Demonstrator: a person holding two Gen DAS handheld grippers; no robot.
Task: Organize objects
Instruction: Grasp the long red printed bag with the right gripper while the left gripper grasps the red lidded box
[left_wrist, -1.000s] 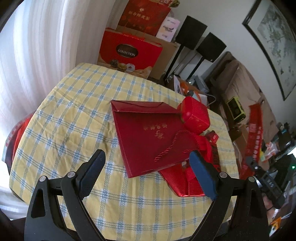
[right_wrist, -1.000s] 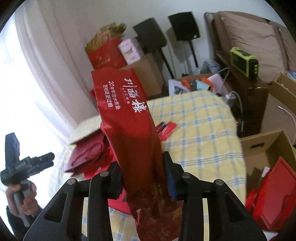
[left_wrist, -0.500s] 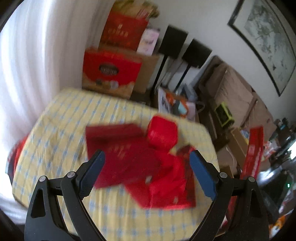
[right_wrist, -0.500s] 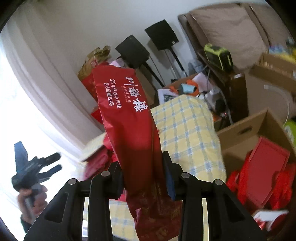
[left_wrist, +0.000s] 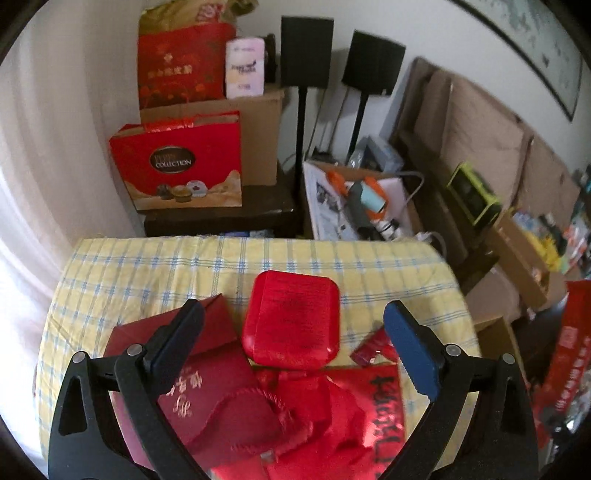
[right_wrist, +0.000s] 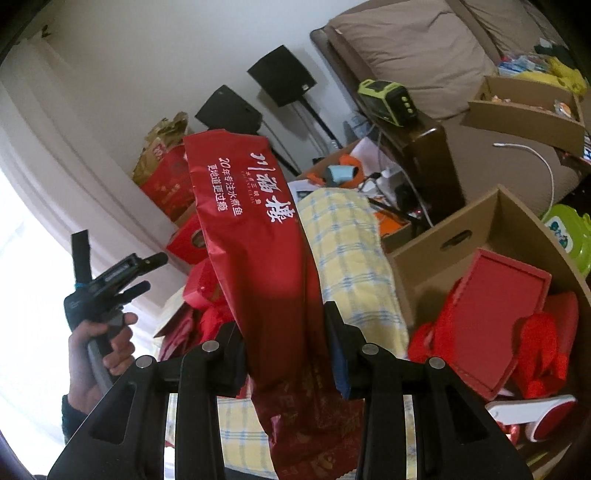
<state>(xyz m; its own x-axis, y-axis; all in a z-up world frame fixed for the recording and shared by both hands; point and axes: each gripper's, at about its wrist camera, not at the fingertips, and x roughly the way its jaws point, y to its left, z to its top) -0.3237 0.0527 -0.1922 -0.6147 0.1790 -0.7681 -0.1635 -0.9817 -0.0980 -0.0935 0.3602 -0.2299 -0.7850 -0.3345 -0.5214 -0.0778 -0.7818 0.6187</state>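
Left gripper (left_wrist: 293, 343) moved over red box (left_wrist: 291, 319) (jaws opening); right gripper (right_wrist: 284, 349) prob. clamps pouch (right_wrist: 258, 240).

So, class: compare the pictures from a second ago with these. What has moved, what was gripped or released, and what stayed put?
The right gripper swung the tall red foil bag from above the yellow checked tablecloth toward the open cardboard box. The left gripper, jaws opening and empty, shifted along the pile to frame the rounded red box. Unchanged: the bag stays clamped; nothing was released.
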